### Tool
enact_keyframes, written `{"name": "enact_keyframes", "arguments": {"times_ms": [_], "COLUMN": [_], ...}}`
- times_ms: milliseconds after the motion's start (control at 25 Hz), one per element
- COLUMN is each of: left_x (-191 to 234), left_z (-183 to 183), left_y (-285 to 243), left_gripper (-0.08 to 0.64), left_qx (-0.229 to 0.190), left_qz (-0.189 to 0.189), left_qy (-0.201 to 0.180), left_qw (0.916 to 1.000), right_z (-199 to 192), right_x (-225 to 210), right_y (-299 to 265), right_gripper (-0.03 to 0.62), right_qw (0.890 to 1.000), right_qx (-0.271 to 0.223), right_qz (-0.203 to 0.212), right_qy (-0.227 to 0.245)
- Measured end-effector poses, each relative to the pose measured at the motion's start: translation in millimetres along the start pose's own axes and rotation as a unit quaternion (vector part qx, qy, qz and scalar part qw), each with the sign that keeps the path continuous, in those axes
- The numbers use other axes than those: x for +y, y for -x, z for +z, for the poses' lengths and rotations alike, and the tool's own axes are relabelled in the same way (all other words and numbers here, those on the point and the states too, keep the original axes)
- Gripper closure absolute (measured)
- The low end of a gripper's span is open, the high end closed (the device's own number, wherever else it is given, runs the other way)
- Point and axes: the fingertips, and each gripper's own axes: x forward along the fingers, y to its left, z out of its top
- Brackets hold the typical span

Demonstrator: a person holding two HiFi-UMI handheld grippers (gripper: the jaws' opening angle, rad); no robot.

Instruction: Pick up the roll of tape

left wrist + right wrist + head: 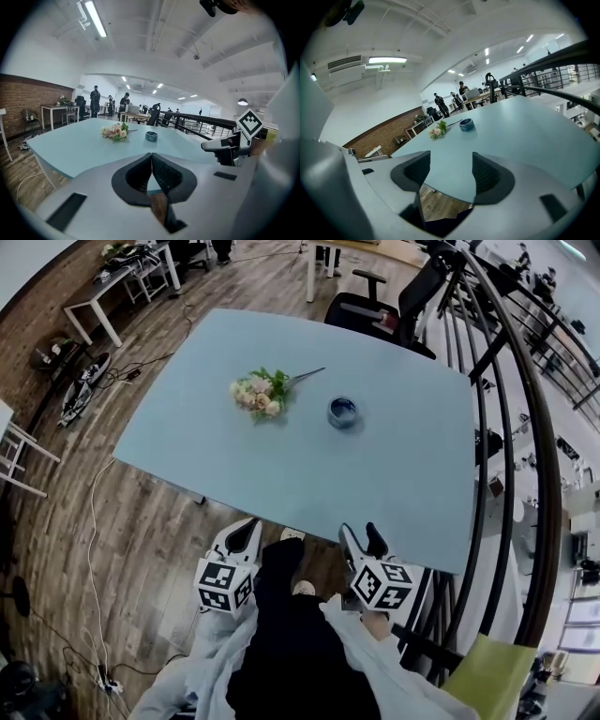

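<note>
A small blue roll of tape (pixel 343 412) lies flat near the middle of the light blue table (pixel 394 474); it also shows far off as the tape (pixel 151 136) in the left gripper view and the tape (pixel 466 124) in the right gripper view. My left gripper (pixel 246 538) hovers off the table's near edge with its jaws shut and nothing between them. The right gripper (pixel 363 538) sits beside it at the near edge, open and empty. Both are well short of the tape.
A bunch of pale flowers (pixel 260 394) lies left of the tape. A black office chair (pixel 384 310) stands at the far side. A dark metal railing (pixel 525 427) runs along the right. Cables (pixel 94 549) trail over the wooden floor on the left.
</note>
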Motion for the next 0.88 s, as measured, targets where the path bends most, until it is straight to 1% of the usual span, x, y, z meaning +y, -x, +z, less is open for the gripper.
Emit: {"name": "enact_keyframes", "arguments": {"times_ms": [240, 480, 720, 880], "left_x": [19, 33, 48, 51], "left_z": [15, 42, 61, 68], "left_y": [-34, -78, -125, -152], "left_gripper": [0.543, 0.543, 0.543, 0.543], "left_qx": [0.002, -0.011, -0.008, 0.004], "left_qz": [0.000, -0.009, -0.020, -0.038], "left_qy": [0.007, 0.012, 0.018, 0.020], "left_qw": [1.0000, 0.9998, 0.9996, 0.9991], "right_z": [29, 69, 101, 117], "right_x": [0, -4, -19, -29], "right_y": [-35, -68, -97, -113], "right_gripper": [0.295, 0.290, 0.288, 0.287], "right_qw": [1.000, 1.000, 1.000, 1.000], "right_qx": [-0.001, -0.005, -0.005, -0.001], "right_qz": [0.006, 0.010, -0.004, -0.019], "right_qy": [0.007, 0.024, 0.029, 0.025]}}
